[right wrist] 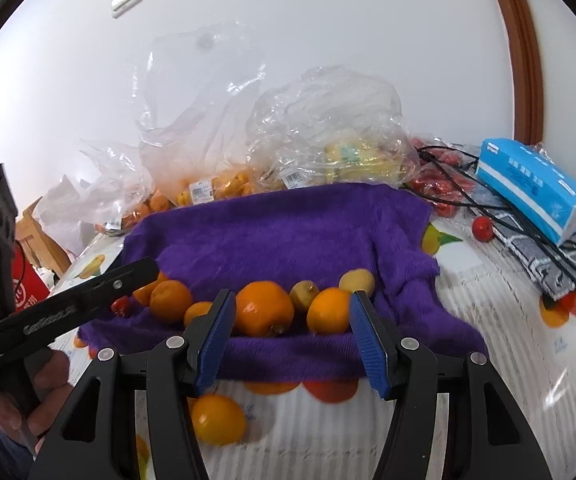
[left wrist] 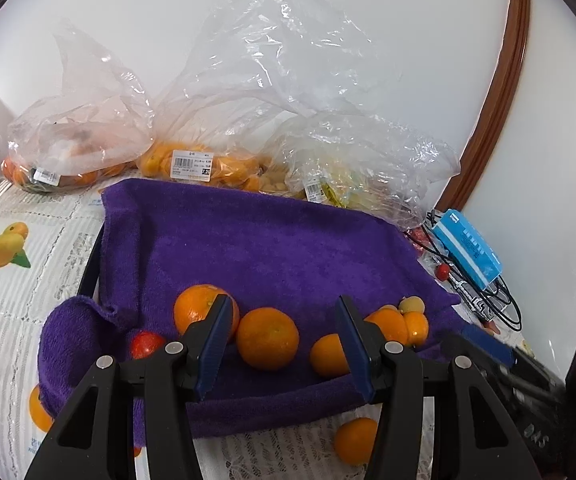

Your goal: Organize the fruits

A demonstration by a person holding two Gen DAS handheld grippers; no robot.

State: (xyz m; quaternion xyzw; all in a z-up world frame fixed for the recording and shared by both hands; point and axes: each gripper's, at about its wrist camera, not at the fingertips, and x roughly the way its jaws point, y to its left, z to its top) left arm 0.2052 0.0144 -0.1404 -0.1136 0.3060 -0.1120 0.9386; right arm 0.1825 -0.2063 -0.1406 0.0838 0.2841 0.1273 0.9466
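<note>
Left wrist view: white fruit-print tablecloth (left wrist: 12,292) under a purple towel (left wrist: 272,248) carrying round oranges (left wrist: 267,338); white wall behind. Left gripper (left wrist: 284,336) and right gripper (right wrist: 291,330) both gape, holding nothing.

A blue tissue pack (right wrist: 535,192) lies on black cables (right wrist: 447,196) beside a grey checked cloth (right wrist: 543,268).

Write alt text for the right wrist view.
The right gripper, jaws open and empty, points at oranges and smaller yellowish fruit lined up on a purple towel. One orange lies off the towel on the fruit-print tablecloth. Clear bags of fruit sit behind, a blue tissue pack at right.
</note>
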